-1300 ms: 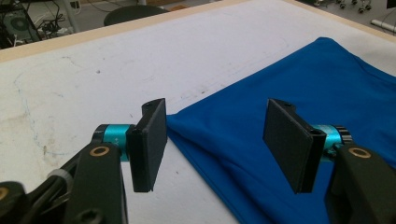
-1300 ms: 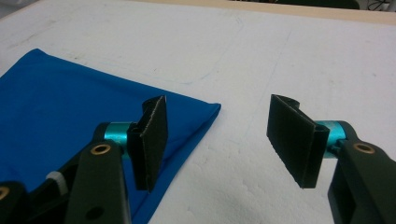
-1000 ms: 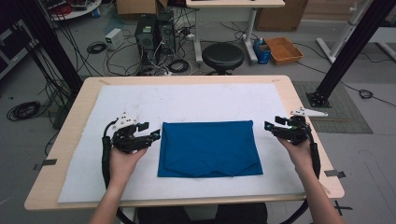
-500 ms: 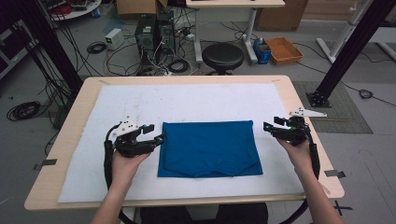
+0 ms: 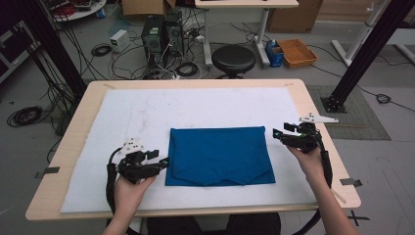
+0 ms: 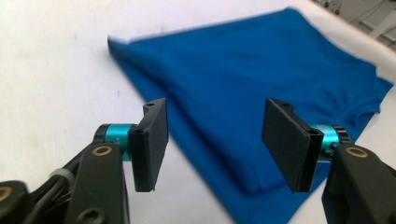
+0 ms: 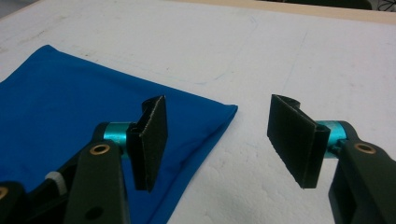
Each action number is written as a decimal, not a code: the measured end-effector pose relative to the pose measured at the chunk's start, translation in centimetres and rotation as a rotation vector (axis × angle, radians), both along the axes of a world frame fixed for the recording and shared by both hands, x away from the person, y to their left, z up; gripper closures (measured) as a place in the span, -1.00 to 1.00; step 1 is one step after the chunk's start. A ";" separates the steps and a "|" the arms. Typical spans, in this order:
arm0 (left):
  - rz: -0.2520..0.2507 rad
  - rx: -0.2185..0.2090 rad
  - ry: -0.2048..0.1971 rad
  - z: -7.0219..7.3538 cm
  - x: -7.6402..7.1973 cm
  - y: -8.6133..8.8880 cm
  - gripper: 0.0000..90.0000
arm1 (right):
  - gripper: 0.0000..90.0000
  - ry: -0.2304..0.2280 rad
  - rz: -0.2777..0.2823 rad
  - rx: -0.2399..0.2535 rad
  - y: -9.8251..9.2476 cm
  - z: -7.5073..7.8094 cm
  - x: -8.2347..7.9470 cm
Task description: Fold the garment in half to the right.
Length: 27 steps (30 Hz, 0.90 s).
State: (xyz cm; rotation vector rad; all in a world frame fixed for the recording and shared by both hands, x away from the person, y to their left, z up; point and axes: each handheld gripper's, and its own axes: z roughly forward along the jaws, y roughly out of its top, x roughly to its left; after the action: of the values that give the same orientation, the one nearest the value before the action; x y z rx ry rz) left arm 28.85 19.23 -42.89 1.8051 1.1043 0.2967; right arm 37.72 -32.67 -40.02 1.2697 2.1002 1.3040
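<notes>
A folded cloth [image 5: 219,155] lies on a mat [image 5: 142,112] that covers the table [image 5: 313,107], toward its near edge. The left gripper [image 5: 164,161] sits just beside the cloth's near left corner, the right gripper [image 5: 277,135] just beside its far right corner. A stool [image 5: 233,58] stands behind the table.

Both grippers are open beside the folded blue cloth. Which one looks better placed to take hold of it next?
Left, probably. The left gripper sits at the blue cloth's near-left corner, its open jaws straddling the edge. The right gripper has a far corner between open jaws, slightly farther off.
</notes>
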 end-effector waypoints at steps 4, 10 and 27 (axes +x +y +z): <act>0.040 0.016 0.060 -1.4 -0.9 -0.3 0.01 | -0.15 0.000 0.010 -0.006 0.3 0.0 0.0; 0.062 0.007 0.126 -2.3 -1.0 -1.1 0.04 | -0.15 0.002 0.014 -0.006 0.5 0.0 0.0; 0.108 0.065 0.104 -2.3 -1.0 -3.7 0.37 | -0.15 -0.027 0.107 -0.023 4.8 0.9 0.6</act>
State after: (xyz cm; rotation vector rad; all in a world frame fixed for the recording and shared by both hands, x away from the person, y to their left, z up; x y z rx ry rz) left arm 27.81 15.53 -45.17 1.8385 1.2805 0.3091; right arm 38.29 -27.89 -39.15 1.1383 2.1841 1.3291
